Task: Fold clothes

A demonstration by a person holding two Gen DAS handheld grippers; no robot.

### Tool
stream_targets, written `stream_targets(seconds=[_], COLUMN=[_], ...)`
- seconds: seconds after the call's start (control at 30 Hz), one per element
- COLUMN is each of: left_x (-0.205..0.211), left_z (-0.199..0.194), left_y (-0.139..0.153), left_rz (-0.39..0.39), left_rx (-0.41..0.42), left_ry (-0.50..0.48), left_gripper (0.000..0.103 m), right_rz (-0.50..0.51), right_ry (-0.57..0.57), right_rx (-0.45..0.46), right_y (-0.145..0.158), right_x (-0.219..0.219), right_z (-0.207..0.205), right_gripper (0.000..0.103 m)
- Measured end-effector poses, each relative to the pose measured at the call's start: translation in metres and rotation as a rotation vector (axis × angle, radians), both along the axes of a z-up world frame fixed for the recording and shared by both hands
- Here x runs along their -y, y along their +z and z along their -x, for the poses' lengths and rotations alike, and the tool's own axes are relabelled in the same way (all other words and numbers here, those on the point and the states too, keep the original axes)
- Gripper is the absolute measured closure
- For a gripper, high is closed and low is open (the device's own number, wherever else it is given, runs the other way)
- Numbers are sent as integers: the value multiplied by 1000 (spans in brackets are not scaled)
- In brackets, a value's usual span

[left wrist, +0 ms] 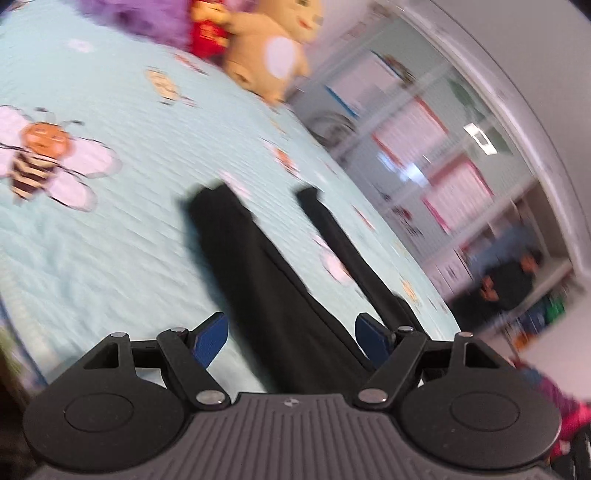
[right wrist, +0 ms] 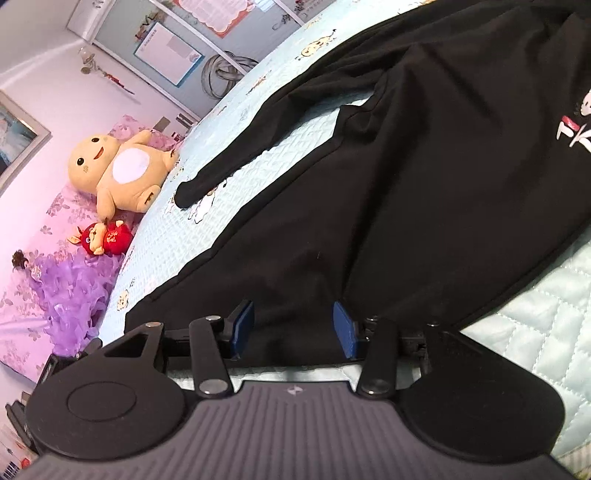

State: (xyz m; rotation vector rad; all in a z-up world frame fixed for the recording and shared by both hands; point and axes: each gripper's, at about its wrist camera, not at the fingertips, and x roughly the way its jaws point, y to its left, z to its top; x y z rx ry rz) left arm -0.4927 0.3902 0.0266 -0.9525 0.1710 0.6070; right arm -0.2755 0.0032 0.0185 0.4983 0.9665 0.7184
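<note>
- Two plush toys sit at the far end of the bed [right wrist: 535, 295]: a tan toy [right wrist: 118, 173] on the flowered pillow strip, and a small red toy [right wrist: 105, 238] just beside it, nearer the edge.
- Purple frills [right wrist: 74, 295] lie on the same strip, near the red toy; the left wrist view shows them as a blur [left wrist: 136, 18] at the top, next to the tan toy [left wrist: 273, 55].
- Printed bees [left wrist: 44, 155] dot the pale blue quilt [left wrist: 110, 258].
- Beyond the bed's far edge stands a glass wall with posters [right wrist: 168, 51]; a person in dark clothes [left wrist: 513, 280] shows there, blurred.
- Nothing lies on the quilt between the toys and the black top [right wrist: 424, 166].
- That top is spread flat across the quilt, one sleeve [right wrist: 236, 155] stretched toward the tan toy, its cuff well apart from it; a white and red print [right wrist: 580, 125] shows on the chest.
- The right gripper [right wrist: 293, 328] is at the top's hem, jaws part open with black cloth between the pads; whether they pinch it is unclear.
- The left gripper [left wrist: 291, 338] is released, jaws wide, with dark strips of the top [left wrist: 266, 266] running away between and past its pads, untouched.
</note>
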Motion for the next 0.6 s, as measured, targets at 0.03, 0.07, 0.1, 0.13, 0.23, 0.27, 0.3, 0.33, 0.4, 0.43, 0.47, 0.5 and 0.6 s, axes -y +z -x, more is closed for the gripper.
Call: stream_targets(seconds=[0.03, 0.07, 0.1, 0.13, 0.23, 0.27, 0.3, 0.33, 0.4, 0.43, 0.47, 0.5, 0.6], left_x=[-10, -19, -29, -38, -56, -59, -59, -58, -52, -47, -41, -33, -13], left_z=[4, 7, 10, 12, 19, 18, 15, 10, -4, -11, -18, -25, -46], left_y=[-1, -1, -1, -1, 0, 1, 4, 8, 17, 22, 26, 27, 21], left_rz=[8, 13, 13, 13, 60, 87, 95, 87, 48, 19, -11, -45, -123], left_rx=[6, 9, 5, 2, 24, 46, 63, 72, 68, 65, 55, 35, -79], left_ry=[26, 49, 68, 88, 159, 172, 166, 148, 81, 30, -22, -76, -198], left_gripper=[24, 24, 24, 24, 24, 24, 24, 24, 25, 25, 25, 25, 26], right_rz=[7, 13, 21, 34, 93, 109, 125, 139, 161, 166, 174, 184, 226], right_ry=[6, 12, 18, 26, 64, 83, 104, 129, 191, 229, 264, 294, 372], right_rx=[12, 21, 29, 41, 120, 163, 203, 236, 289, 307, 324, 340, 355], right_y=[0, 1, 1, 3, 15, 21, 27, 32, 44, 49, 52, 54, 50], right_x=[0, 0, -1, -3, -12, -17, -23, -31, -50, -60, -70, -80, -107], right_z=[2, 4, 5, 6, 13, 15, 17, 18, 17, 16, 16, 17, 16], right_gripper=[55, 55, 55, 55, 54, 54, 54, 55, 60, 69, 72, 72, 72])
